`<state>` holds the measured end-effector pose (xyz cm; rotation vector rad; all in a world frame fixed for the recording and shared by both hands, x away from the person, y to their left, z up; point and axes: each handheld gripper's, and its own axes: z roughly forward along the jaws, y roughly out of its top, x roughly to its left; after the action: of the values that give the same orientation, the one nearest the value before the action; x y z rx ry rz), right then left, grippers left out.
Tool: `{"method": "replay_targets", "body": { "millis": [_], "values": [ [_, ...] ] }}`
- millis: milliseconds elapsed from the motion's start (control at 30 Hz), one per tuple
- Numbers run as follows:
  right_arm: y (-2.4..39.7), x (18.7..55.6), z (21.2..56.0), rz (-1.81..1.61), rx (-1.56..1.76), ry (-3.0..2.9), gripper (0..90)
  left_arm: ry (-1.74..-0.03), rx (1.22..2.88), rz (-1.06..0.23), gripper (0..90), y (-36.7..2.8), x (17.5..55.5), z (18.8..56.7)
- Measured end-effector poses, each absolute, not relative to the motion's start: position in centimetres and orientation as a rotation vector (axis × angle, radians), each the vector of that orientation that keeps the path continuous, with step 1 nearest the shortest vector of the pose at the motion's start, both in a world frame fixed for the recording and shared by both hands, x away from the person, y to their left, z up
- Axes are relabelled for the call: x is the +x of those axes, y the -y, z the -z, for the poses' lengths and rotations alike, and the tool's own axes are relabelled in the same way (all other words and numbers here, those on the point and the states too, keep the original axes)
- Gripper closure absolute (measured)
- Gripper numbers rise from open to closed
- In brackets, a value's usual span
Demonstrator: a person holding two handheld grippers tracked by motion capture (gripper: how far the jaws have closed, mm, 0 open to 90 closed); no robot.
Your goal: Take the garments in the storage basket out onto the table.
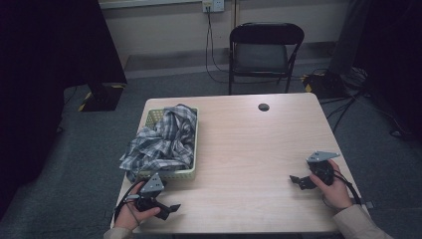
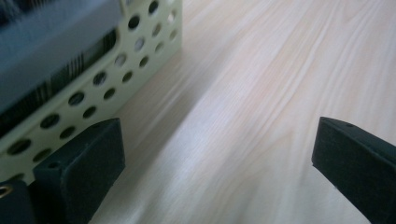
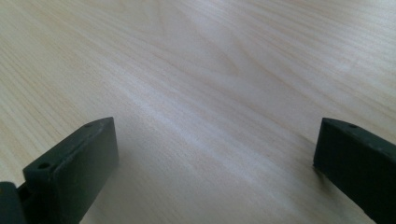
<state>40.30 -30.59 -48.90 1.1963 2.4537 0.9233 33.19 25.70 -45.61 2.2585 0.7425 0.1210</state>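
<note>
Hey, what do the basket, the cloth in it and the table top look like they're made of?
Basket: likely moulded plastic, pale yellow-green, matte, walls punched with round holes. Cloth: soft woven fabric, probably cotton, plaid blue-grey and white, crumpled and spilling over the rim. Table: light wood-grain surface, smooth with slight sheen; could be laminate rather than solid wood.

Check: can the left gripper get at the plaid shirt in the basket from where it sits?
Probably yes. The left gripper is open, just in front of the basket, and the plaid shirt spills over the near rim with nothing on top. It would only need to rise over the wall.
</note>
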Motion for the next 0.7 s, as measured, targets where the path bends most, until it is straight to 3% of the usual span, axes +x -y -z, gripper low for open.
{"method": "replay_targets", "body": {
  "millis": [700],
  "values": [
    [30.6, 40.3, 48.9, -0.923, 1.196, -2.454, 0.0, -0.763, 2.209, -0.121, 2.7, -24.3, 33.5, 41.3]
  ]
}}
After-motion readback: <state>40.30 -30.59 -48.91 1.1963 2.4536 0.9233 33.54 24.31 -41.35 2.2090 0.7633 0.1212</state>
